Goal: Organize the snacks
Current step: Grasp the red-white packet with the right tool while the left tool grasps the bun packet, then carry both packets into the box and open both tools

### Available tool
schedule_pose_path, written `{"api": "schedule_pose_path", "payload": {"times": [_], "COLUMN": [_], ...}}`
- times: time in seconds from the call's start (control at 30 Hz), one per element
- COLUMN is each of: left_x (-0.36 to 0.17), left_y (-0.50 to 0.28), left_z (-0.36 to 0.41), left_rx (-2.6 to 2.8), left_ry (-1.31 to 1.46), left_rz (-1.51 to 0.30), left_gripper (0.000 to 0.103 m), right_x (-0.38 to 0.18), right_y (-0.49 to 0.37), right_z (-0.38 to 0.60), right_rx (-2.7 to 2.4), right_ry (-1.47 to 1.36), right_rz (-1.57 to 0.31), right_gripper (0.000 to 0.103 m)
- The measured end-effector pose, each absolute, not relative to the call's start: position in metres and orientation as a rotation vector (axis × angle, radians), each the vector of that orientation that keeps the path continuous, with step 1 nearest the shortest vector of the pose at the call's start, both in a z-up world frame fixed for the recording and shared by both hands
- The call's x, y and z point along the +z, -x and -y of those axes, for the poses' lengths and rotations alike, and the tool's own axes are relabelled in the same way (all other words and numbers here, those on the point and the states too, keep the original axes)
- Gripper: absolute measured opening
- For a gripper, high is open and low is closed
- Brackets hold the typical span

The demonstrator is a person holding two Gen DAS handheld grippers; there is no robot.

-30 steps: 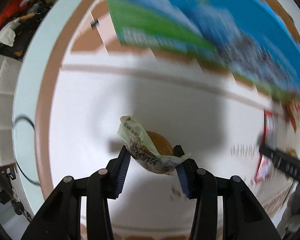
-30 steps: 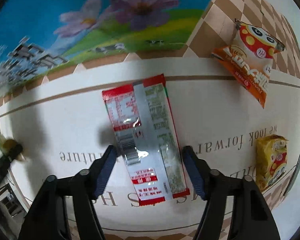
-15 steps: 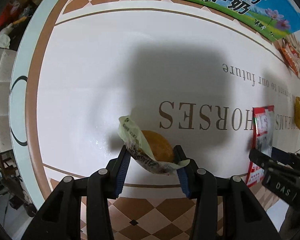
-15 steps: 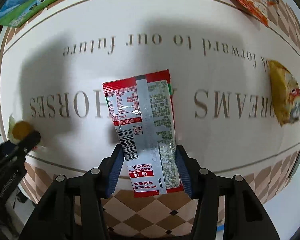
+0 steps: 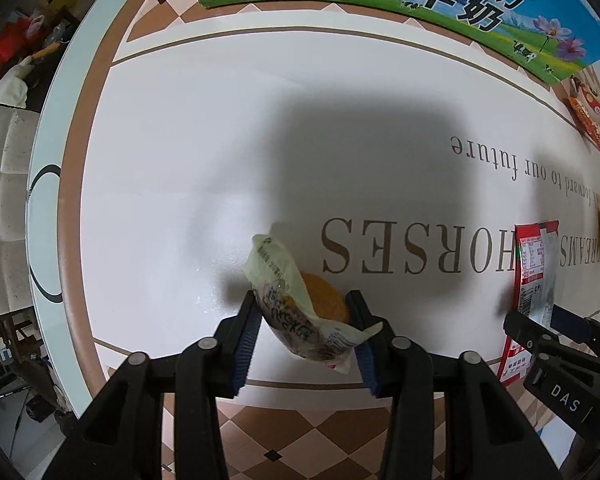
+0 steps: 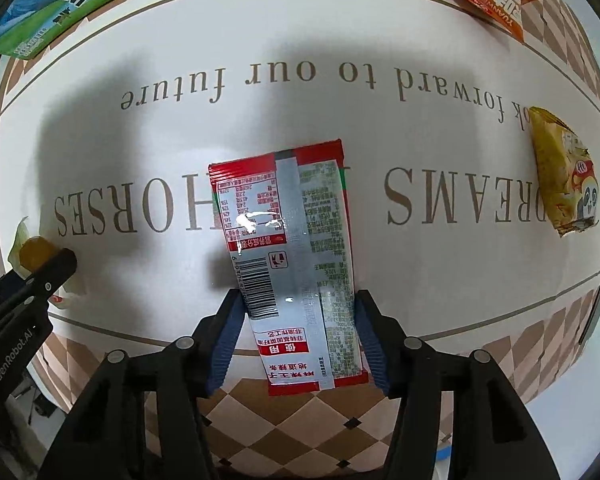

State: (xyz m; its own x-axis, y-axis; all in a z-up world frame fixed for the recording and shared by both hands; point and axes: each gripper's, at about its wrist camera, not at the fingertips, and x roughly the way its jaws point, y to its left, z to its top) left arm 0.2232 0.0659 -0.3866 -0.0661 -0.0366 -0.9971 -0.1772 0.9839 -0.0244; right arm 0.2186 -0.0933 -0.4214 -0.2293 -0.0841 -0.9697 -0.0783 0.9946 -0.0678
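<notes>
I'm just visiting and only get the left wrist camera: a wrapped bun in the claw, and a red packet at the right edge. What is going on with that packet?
Observer: The right gripper holds the red packet by its long edges, with the blue pads against both sides. Its jaws have just eased open slightly.
Visitor: Which side of it faces the camera?
Observer: The back, with a barcode near the left pad.
Visitor: Anything else nearby?
Observer: A yellow snack bag lies flat beside the printed word DREAMS, with a cartoon face on it.
</notes>
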Motion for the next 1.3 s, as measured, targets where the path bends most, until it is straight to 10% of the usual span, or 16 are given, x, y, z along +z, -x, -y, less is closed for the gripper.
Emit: {"api": "schedule_pose_path", "payload": {"times": [0.7,1.3], "left_x": [-0.291,-0.166], "left_y": [-0.232,-0.359], "left_z": [-0.071,-0.091], "left_rx": [0.058,-0.022], "left_ry": [0.224,0.264], "left_rz": [-1.484,-1.235], "left_gripper": [0.036,0.036], "right_x": [-0.375,-0.194], "right_y": [-0.206,-0.326], "right_z": [0.081,0.079], "right_rx": [0.084,0.191], "right_ry": [0.053,-0.128], "right_rz": [-1.718,-1.379], "right_gripper": [0.042,0.042]}}
